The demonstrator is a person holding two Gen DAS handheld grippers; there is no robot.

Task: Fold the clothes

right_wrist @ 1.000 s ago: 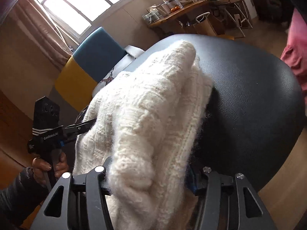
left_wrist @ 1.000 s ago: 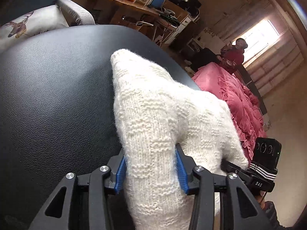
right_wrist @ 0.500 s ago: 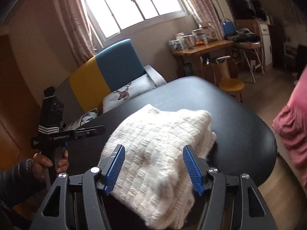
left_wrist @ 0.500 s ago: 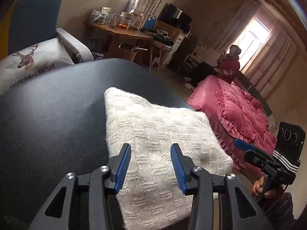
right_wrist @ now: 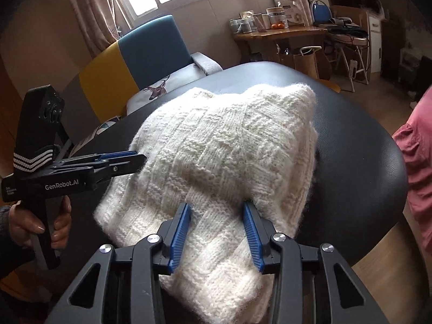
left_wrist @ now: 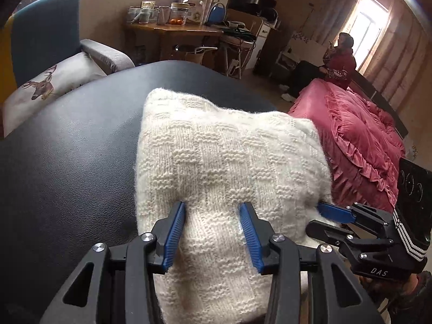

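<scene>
A cream knitted sweater [left_wrist: 229,156] lies folded in a thick bundle on the black leather-look tabletop [left_wrist: 67,162]. My left gripper [left_wrist: 213,216] pinches the bundle's near edge, and knit bulges between its blue pads. In the right wrist view the same sweater [right_wrist: 229,145] shows creases running to my right gripper [right_wrist: 217,213], which is shut on its near edge. The left gripper [right_wrist: 140,159] bites the bundle's left side there, held by a hand [right_wrist: 27,224]. The right gripper [left_wrist: 324,210] touches the bundle's right side in the left wrist view.
The tabletop [right_wrist: 351,162] ends in a rounded edge on the right. A pink ruffled bed [left_wrist: 351,135] lies beyond it. An armchair with a deer cushion [left_wrist: 48,81] stands at the back left, and a cluttered wooden desk [left_wrist: 172,29] behind. A person [left_wrist: 340,62] sits by the far window.
A second ago both grippers held the sweater raised. Half a second ago they hovered open above the laid-down bundle. Now both have dropped and closed on its near edge.
</scene>
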